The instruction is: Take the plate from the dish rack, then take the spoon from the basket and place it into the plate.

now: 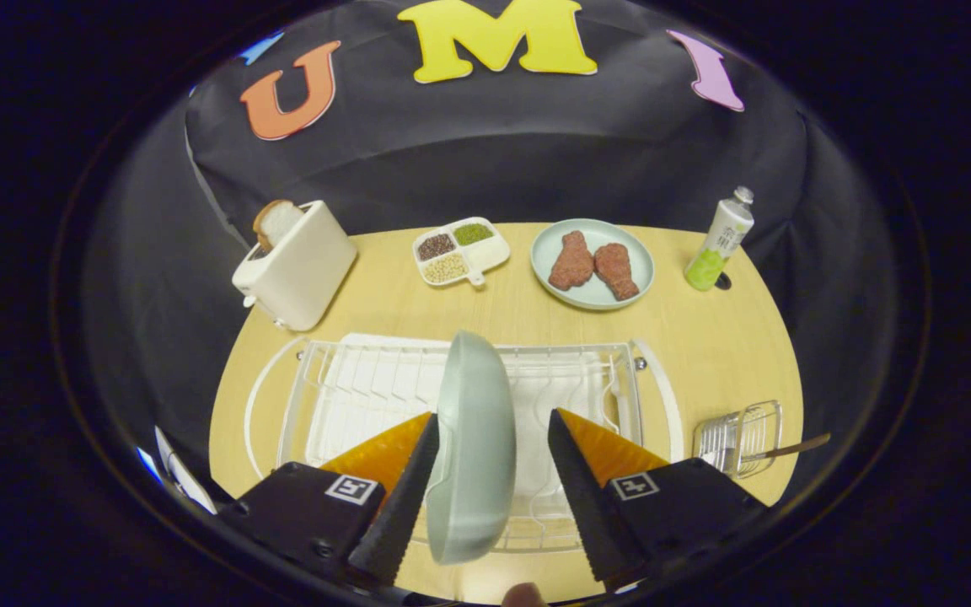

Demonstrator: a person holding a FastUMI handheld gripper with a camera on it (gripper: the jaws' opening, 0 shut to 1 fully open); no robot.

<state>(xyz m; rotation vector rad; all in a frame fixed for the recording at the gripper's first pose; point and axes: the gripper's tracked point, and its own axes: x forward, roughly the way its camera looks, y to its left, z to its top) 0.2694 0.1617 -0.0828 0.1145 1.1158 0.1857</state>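
Plate [473, 447] upright between open tongs [490, 447]

Even, soft light falls from above on the wooden table [418, 303], which looks bright against the dim cloth wall. Shadows are short and faint: a small dark one lies beside the bottle [720, 240] near the table's far right corner. The pale plate [473, 447], standing in the gap of the gripper [490, 438] and touching neither finger, carries a mild sheen. Fisheye distortion bows the table's edges; focus stays sharp mid-table and softens outward.
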